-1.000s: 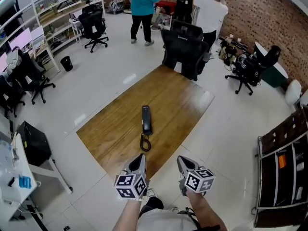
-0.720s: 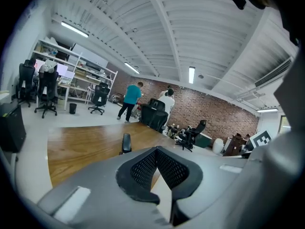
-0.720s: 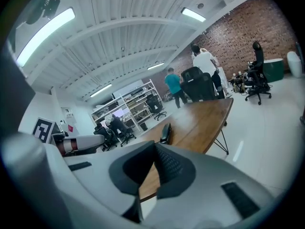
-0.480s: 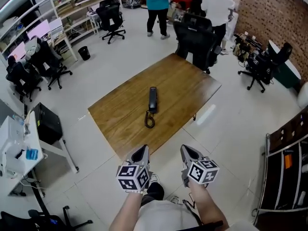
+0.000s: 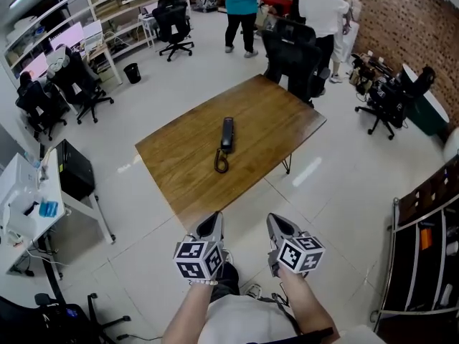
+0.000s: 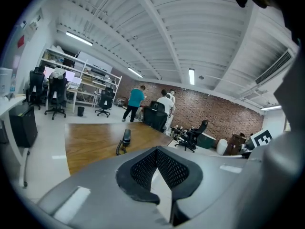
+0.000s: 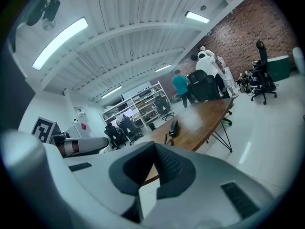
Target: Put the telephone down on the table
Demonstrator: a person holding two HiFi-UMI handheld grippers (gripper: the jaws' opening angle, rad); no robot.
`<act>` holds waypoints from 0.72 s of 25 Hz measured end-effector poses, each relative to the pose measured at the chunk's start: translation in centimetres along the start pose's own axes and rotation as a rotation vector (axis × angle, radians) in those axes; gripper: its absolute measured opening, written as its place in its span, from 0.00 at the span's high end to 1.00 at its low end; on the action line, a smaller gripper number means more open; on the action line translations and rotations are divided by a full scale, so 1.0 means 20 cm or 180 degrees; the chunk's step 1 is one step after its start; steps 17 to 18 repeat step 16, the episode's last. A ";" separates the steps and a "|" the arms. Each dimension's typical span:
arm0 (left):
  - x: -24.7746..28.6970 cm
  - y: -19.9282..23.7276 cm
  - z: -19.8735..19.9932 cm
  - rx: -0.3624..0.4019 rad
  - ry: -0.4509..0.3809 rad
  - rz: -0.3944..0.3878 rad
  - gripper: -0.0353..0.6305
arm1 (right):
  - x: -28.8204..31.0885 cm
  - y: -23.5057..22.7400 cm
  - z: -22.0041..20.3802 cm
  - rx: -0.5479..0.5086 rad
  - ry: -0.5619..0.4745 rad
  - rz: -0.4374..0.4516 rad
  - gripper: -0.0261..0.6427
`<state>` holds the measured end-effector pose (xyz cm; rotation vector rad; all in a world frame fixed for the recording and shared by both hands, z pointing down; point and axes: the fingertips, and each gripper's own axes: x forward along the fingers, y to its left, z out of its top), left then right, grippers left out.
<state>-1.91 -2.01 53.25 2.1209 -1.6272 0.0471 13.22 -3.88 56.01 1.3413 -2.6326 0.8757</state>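
Clearly, both your tongs were shut and held nothing: the left gripper (image 5: 210, 226) and the right gripper (image 5: 277, 225), side by side close to you. Ahead and well apart, the telephone (image 5: 226, 133) lay flat on the table (image 5: 179, 170). Its long axis pointed away from you, more in line with the left. A second before, it was much closer.
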 end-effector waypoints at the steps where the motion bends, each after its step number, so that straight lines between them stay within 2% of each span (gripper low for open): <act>1: -0.01 -0.01 -0.01 -0.0006 -0.0006 0.0004 0.94 | -0.02 0.00 0.00 -0.0008 -0.0002 -0.0001 0.95; 9: -0.04 -0.06 -0.03 -0.0028 -0.0033 -0.0030 0.94 | -0.08 0.01 -0.01 -0.0068 -0.0011 0.0002 0.95; 18: -0.02 -0.01 0.00 -0.0043 -0.0054 0.0002 0.94 | -0.04 0.02 0.04 -0.0096 -0.0062 0.0001 0.95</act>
